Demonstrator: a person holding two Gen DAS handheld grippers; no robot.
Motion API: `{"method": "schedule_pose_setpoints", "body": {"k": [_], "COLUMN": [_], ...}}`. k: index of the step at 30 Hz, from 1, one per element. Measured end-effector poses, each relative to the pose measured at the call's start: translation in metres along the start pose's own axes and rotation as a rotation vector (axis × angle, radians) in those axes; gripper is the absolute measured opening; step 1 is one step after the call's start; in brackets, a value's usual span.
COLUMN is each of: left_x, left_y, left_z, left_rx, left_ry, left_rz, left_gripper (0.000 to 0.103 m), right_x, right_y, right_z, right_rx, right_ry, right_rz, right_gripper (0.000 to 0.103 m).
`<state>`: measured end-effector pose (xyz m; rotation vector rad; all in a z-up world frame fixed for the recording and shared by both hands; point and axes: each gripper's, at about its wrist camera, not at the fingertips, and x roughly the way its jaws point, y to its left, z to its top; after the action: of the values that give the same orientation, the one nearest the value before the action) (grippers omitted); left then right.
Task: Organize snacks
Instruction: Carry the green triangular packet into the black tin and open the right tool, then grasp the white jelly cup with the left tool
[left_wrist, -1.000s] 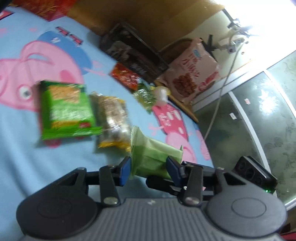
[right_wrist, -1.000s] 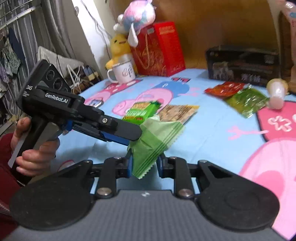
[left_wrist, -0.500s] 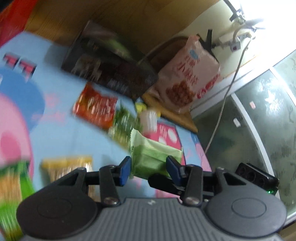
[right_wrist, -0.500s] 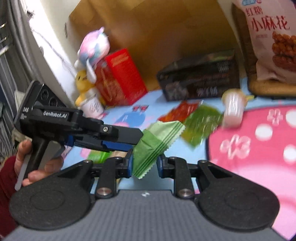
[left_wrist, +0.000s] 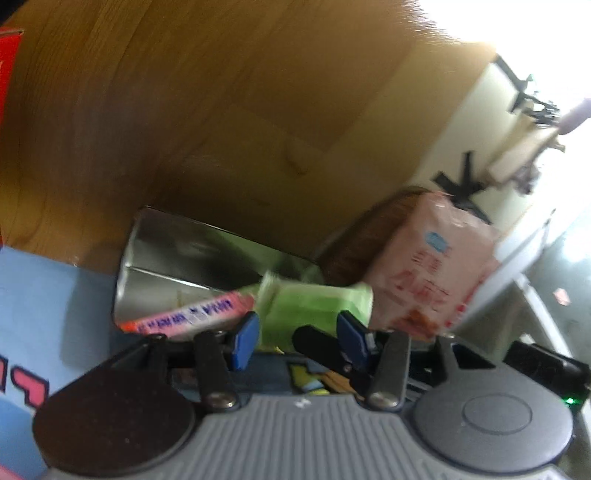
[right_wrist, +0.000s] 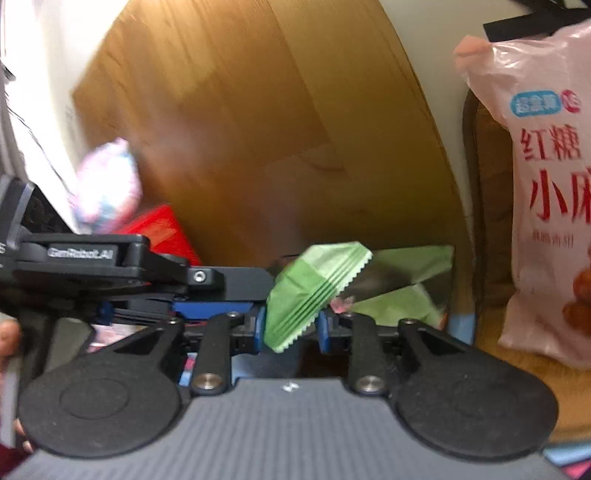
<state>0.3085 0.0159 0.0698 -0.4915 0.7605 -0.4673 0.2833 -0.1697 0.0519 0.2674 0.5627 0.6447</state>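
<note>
Two grippers with a green packet (right_wrist: 314, 291) over a shiny box (left_wrist: 192, 266)
Left gripper (left_wrist: 299, 338) and right gripper (right_wrist: 291, 328) have just been opening; the packet sits loose between both pairs of jaws, above the box

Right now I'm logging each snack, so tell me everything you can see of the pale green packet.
The pale green packet is a soft, matte wrapper, creased, with a ribbed, zigzag-cut sealed edge. It hangs tilted over the open shiny-lined box, between the blue pads of both the left hand-held gripper and the right hand-held gripper. Both jaws have just been opening; whether the pads press on it is unclear. No print is visible.
</note>
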Motion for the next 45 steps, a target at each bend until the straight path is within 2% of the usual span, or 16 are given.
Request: {"method": "schedule_pose_setpoints", "body": {"k": [1, 2, 3, 5, 8, 12, 18, 21, 25, 27, 28, 31, 33, 36, 41, 45], "left_x": [0.005, 0.007, 0.008, 0.002, -0.013, -0.032, -0.026, -0.019, -0.004, -0.004, -0.005, -0.012, -0.02, -0.029, -0.02, 0.005], "left_y": [0.003, 0.006, 0.008, 0.013, 0.014, 0.005, -0.007, -0.01, -0.001, 0.007, 0.012, 0.025, 0.029, 0.016, -0.009, -0.014], "left_z": [0.001, 0.002, 0.003, 0.001, -0.003, -0.016, -0.037, -0.032, -0.013, -0.004, 0.0, 0.004, 0.0, -0.009, -0.011, -0.007], "left_rx": [-0.003, -0.006, -0.012, -0.032, -0.035, 0.009, 0.053, 0.062, 0.05, 0.036, 0.022, -0.021, -0.059, -0.051, -0.032, -0.044], "left_ry": [-0.003, -0.007, -0.015, -0.039, -0.061, -0.075, -0.003, 0.004, -0.027, -0.048, -0.063, -0.1, -0.111, -0.117, -0.066, -0.017], "left_rz": [0.017, 0.031, 0.042, 0.034, 0.015, -0.038, -0.091, -0.062, 0.064, 0.122, 0.148, 0.179, 0.155, 0.053, -0.116, -0.15], "left_gripper": [0.05, 0.05, 0.051, 0.055, 0.055, 0.055, 0.053, 0.053, 0.05, 0.05, 0.05, 0.05, 0.051, 0.051, 0.051, 0.051], "right_x": [0.008, 0.015, 0.019, 0.017, -0.007, -0.055, -0.08, -0.079, -0.066, -0.062, -0.058, -0.063, -0.064, -0.07, -0.071, -0.07], "right_y": [0.0, -0.001, 0.001, 0.004, 0.005, -0.008, -0.023, -0.022, -0.014, -0.015, -0.017, -0.022, -0.021, -0.021, -0.027, -0.029], "right_z": [0.0, 0.0, -0.001, 0.001, -0.004, -0.02, -0.065, -0.086, -0.092, -0.097, -0.098, -0.097, -0.098, -0.099, -0.099, -0.098], "right_rx": [-0.015, -0.033, -0.055, -0.1, -0.147, -0.093, 0.006, 0.014, -0.05, -0.057, -0.048, -0.024, -0.041, -0.067, -0.036, -0.035], "right_ry": [0.009, 0.018, 0.023, 0.007, -0.061, -0.126, -0.04, 0.018, 0.062, 0.065, 0.077, 0.059, 0.048, 0.021, 0.016, 0.024], "right_rz": [-0.03, -0.054, -0.085, -0.154, -0.184, -0.193, -0.186, -0.179, -0.213, -0.225, -0.233, -0.236, -0.266, -0.335, -0.326, -0.312], "right_gripper": [0.036, 0.047, 0.063, 0.073, 0.073, 0.073, 0.073, 0.073, 0.071, 0.055, 0.051, 0.047, 0.047, 0.047, 0.048, 0.048]}}
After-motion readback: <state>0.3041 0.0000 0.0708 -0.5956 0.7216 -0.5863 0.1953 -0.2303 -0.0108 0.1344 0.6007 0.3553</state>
